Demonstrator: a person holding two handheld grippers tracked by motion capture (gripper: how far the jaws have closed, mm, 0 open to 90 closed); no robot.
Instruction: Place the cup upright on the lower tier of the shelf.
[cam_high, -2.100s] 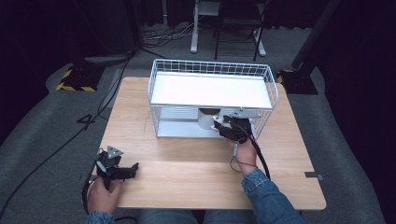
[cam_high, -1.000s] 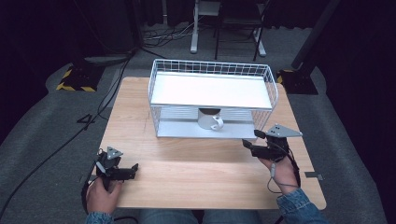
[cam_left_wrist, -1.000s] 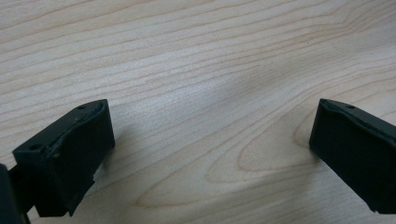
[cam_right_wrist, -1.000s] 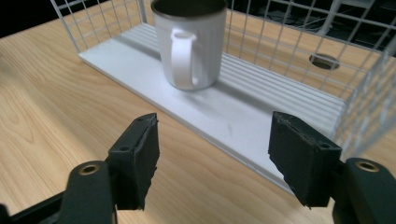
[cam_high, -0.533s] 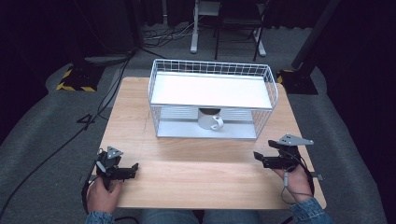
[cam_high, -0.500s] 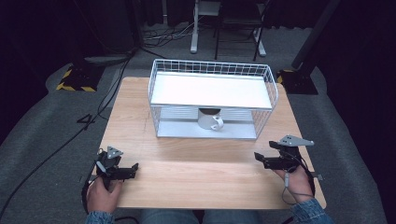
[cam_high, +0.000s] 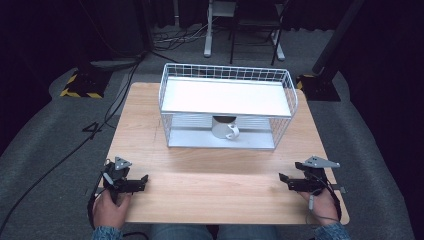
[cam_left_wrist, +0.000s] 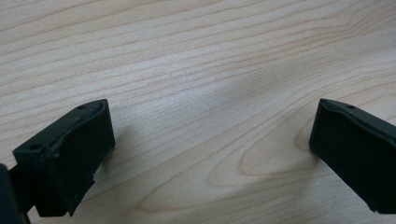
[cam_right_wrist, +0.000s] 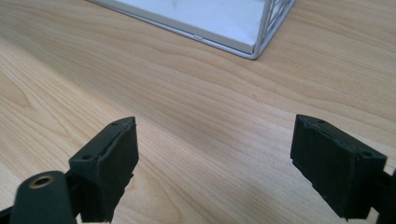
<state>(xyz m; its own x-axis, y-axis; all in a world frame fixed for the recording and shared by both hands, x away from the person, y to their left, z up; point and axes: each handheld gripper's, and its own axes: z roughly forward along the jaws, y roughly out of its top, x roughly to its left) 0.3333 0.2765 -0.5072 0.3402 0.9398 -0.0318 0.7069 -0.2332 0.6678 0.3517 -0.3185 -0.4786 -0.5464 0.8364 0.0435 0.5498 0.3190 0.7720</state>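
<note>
White mug (cam_high: 225, 128): lower shelf of wire rack (cam_high: 227, 97) | right gripper (cam_high: 286, 181): jaws just opened wide, empty | left gripper (cam_high: 142, 182): wide open, empty, on table (cam_high: 210, 190)

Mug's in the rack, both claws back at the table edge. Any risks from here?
1. The white ceramic mug stands near the front edge of the white wire rack's lower shelf; a bump to the rack might tip it out.
2. The right claw, jaws open and empty, trails a cable near the wooden table edge; it could snag.
</note>
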